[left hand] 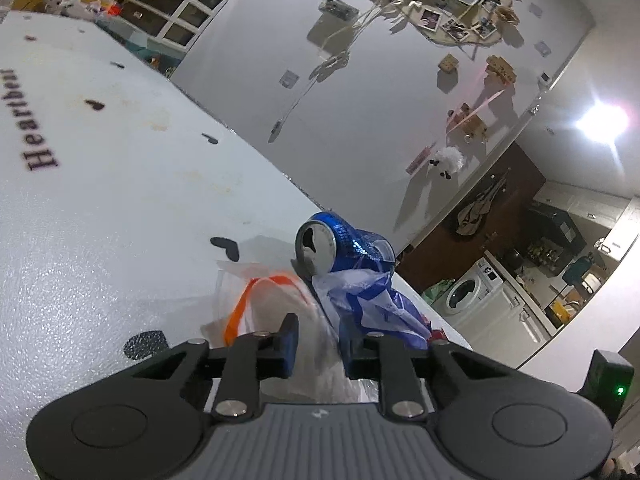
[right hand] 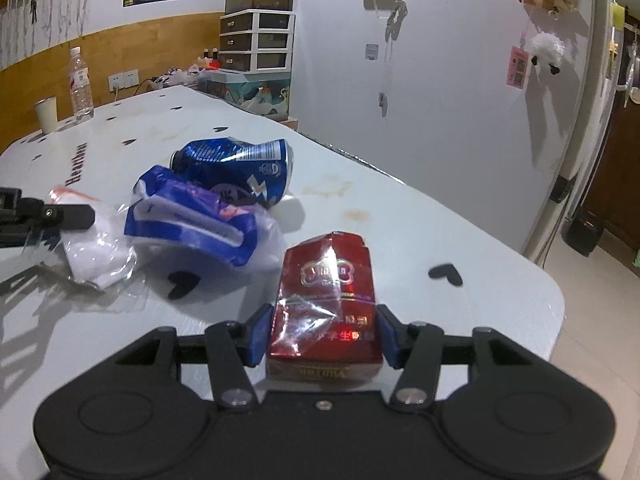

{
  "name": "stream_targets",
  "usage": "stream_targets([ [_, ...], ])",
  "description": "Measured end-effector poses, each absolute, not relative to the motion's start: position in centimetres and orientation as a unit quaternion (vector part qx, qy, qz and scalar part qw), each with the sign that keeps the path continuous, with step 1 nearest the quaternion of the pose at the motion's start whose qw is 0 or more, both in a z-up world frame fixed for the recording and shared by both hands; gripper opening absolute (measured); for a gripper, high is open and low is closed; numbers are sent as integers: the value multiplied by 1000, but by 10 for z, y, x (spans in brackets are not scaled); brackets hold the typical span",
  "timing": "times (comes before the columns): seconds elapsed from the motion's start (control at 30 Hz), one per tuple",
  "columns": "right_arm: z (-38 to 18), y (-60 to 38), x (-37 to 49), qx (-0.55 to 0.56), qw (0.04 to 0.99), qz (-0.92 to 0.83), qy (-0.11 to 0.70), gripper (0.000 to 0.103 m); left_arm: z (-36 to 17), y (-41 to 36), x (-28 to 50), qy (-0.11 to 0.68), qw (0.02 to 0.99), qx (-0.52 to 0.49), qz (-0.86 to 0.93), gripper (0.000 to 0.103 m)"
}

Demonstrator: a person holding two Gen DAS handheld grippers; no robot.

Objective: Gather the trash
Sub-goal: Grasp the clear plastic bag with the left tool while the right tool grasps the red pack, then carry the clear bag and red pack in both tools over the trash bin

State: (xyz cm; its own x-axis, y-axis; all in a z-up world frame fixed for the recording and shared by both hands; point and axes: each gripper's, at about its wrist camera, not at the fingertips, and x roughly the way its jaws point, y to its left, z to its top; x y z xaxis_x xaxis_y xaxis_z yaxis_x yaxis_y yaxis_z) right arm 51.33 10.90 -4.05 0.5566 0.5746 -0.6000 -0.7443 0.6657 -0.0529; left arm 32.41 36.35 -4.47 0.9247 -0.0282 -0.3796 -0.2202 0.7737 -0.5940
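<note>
In the right wrist view, a crumpled red cigarette pack [right hand: 328, 280] lies on the white table [right hand: 400, 220], and my right gripper [right hand: 323, 336] is shut on its sides. Behind it lie a dented blue can [right hand: 240, 168] on its side and a blue-and-white plastic wrapper [right hand: 192, 216]. A clear plastic wrapper [right hand: 96, 256] with an orange stripe lies at the left, where one of the left gripper's fingers [right hand: 60, 214] reaches it. In the left wrist view my left gripper [left hand: 320, 342] is shut on that clear wrapper [left hand: 272, 308], with the can [left hand: 344, 240] and blue wrapper [left hand: 372, 304] just beyond.
A water bottle [right hand: 81, 84] and a paper cup [right hand: 46, 114] stand at the table's far left. A drawer unit [right hand: 256, 40] stands behind the table. The table's rounded corner [right hand: 552, 292] is close on the right, with floor [right hand: 592, 320] below it.
</note>
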Motion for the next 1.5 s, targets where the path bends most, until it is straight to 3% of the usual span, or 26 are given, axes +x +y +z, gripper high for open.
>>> stream_targets([
  [0.23,-34,100,496,-145,880,355,280,55,-34,351,315,181,932,-308,60,13],
  [0.57,-16,85,461,-94,898,349,251,55,-7,311,294,158,966,-171,114,11],
  [0.93,-7,53,424,-54,914,336,221,55,10,257,273,134,979,-94,122,10],
  [1.5,11,-33,380,-34,939,286,190,55,15,163,267,129,988,-52,68,10],
])
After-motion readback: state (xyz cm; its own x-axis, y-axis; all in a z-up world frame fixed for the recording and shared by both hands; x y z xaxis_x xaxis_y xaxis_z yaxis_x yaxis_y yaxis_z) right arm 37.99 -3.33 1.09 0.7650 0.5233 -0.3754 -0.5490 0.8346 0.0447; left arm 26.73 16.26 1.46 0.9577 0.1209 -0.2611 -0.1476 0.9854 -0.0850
